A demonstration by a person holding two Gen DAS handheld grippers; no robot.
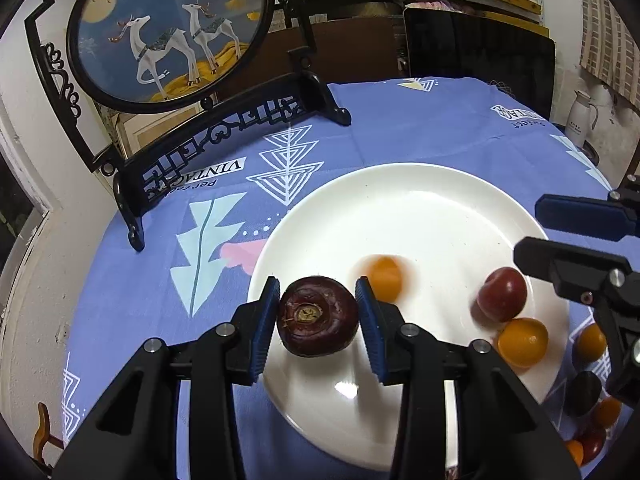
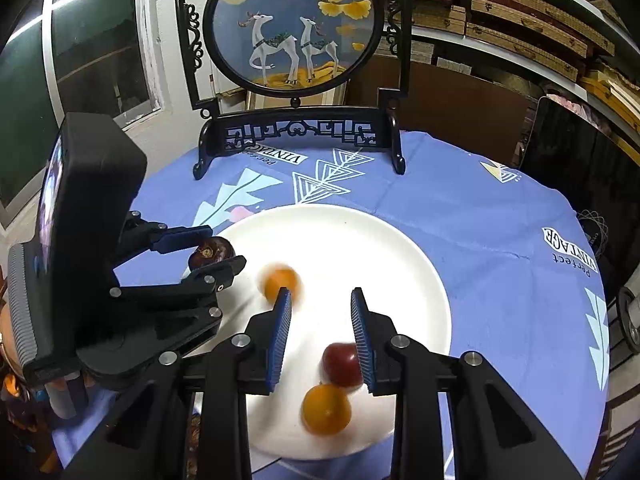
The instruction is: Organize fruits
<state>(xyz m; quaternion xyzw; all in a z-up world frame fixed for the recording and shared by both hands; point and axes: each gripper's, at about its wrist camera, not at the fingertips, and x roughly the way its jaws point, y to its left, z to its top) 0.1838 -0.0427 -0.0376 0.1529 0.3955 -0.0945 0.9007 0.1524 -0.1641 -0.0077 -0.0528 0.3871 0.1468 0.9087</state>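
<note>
Left jaws: left gripper [image 1: 317, 320] is clamping one dark chestnut [image 1: 318, 322].
Right jaws: right gripper [image 2: 322, 340] is holding nothing, narrowly parted.
Plate [image 1: 420, 208]: carrying two orange fruits, one red.

Blue tablecloth [image 1: 400, 128] carries a printed label reading "Perfect VINTAGE", upside down to the cameras; in the left wrist view one copy [image 1: 214, 170] sits at 10 o'clock from the plate [image 1: 440, 200], partly hidden behind the black stand [image 1: 224, 136], and a second [image 1: 516, 114] at 1 o'clock, its letters partly cut by folds. In the right wrist view the same label shows at 3 o'clock from the plate [image 2: 570, 254], clear, and again at 11 o'clock [image 2: 288, 156] under the stand. No other readable text or numbers.
</note>
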